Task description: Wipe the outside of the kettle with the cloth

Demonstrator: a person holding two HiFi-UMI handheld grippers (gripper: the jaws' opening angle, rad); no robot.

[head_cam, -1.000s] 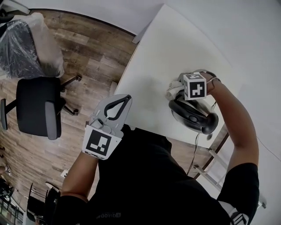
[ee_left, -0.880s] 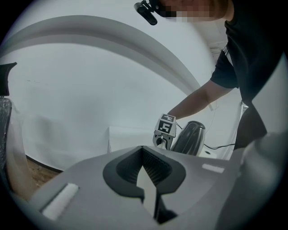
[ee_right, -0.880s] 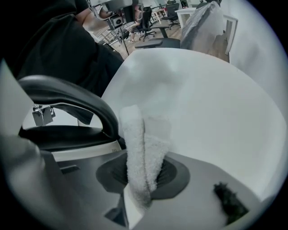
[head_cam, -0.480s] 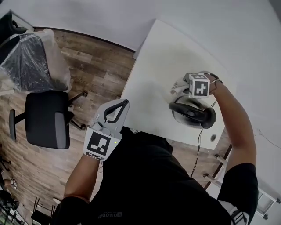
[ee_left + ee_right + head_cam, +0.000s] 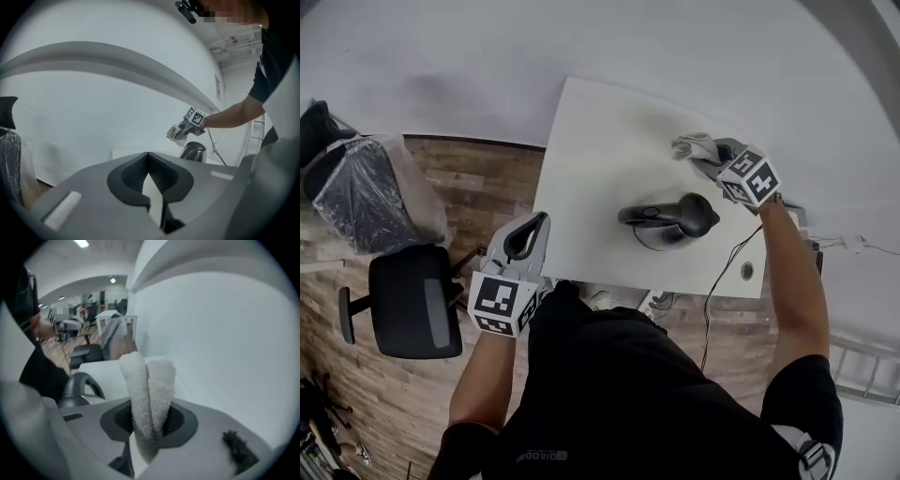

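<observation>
White wall (image 5: 581,37), wood floor (image 5: 478,187), black chair (image 5: 417,305)

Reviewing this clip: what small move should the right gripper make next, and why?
Probably lower the right gripper toward the kettle until the cloth meets its side. The cloth is clamped in the jaws but hangs clear of the kettle, on its far side, so nothing is being wiped. The left gripper is shut and empty, off by the table's edge.

One kettle (image 5: 671,223), one cloth (image 5: 690,146), one table (image 5: 591,178) — two claws (image 5: 541,219) (image 5: 707,157).
</observation>
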